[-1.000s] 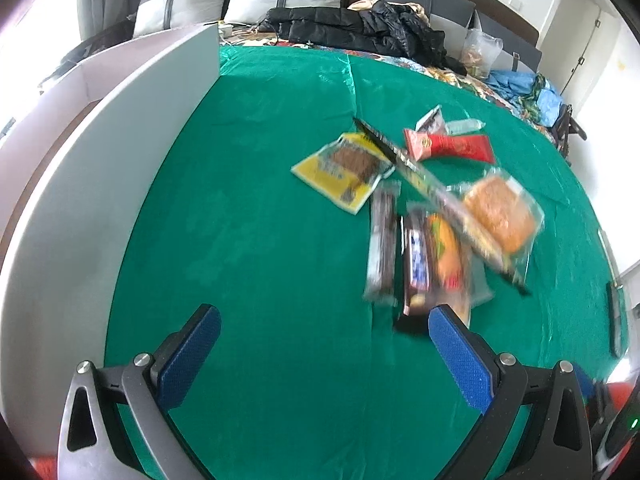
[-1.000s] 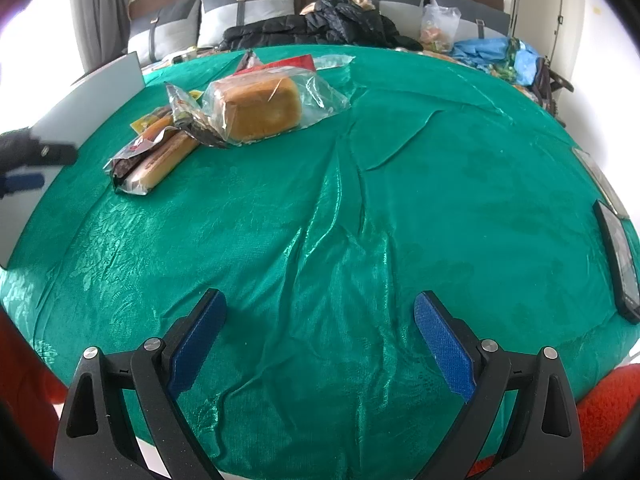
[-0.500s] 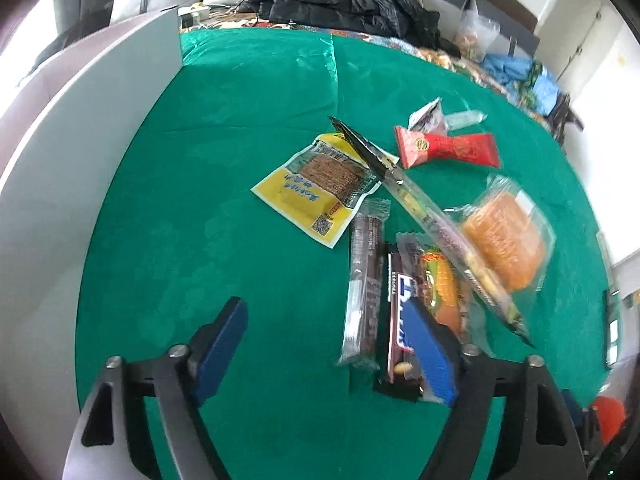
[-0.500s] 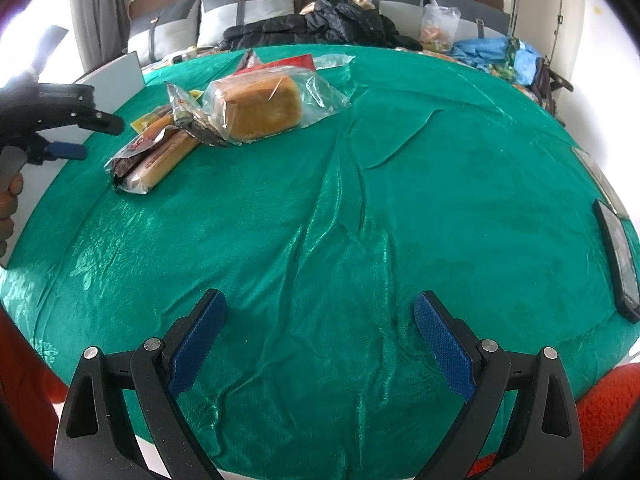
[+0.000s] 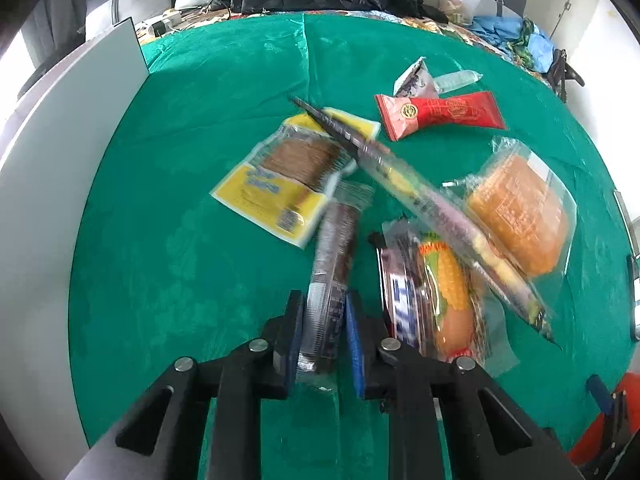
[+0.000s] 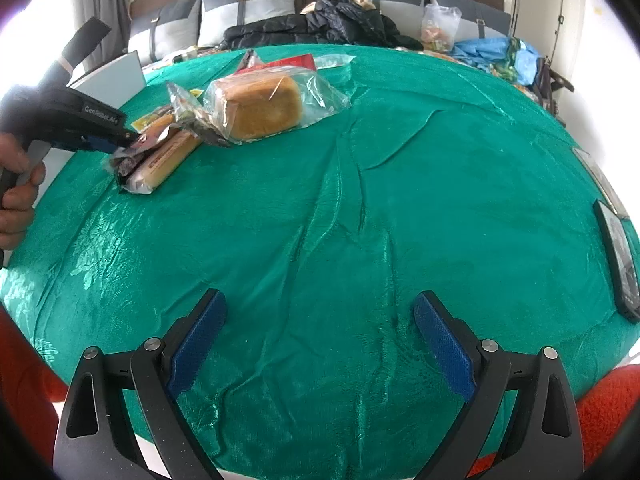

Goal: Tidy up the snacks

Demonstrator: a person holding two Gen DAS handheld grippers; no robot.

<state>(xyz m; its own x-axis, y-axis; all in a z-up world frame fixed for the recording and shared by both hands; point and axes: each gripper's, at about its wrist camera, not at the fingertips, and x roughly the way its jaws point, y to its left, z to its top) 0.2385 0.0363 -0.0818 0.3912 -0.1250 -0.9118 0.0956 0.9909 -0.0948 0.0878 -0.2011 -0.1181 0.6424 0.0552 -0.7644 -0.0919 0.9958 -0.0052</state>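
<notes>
Several snacks lie on the green cloth [image 5: 200, 100]. My left gripper [image 5: 322, 312] is shut on the near end of a dark brown bar in a clear wrapper [image 5: 336, 240]; both blue pads press its sides. Beside it lie a dark chocolate bar [image 5: 400, 292], a corn sausage pack [image 5: 448, 284], a long stick pack [image 5: 420, 196], a bagged bread loaf [image 5: 520, 216], a yellow packet [image 5: 280, 176] and a red packet [image 5: 440, 114]. In the right wrist view the left gripper [image 6: 120, 142] sits at the pile's edge. My right gripper [image 6: 320, 332] hangs open over bare cloth.
A white board-like box wall [image 5: 60, 168] runs along the cloth's left side. A dark phone [image 6: 618, 256] lies at the right edge. A person's hand [image 6: 16, 184] holds the left gripper's handle. Pillows and a black jacket [image 6: 320, 24] lie behind.
The left gripper came forward and down to the pile, and its jaws went from wide open to shut on the brown bar. The right gripper stayed still and open.
</notes>
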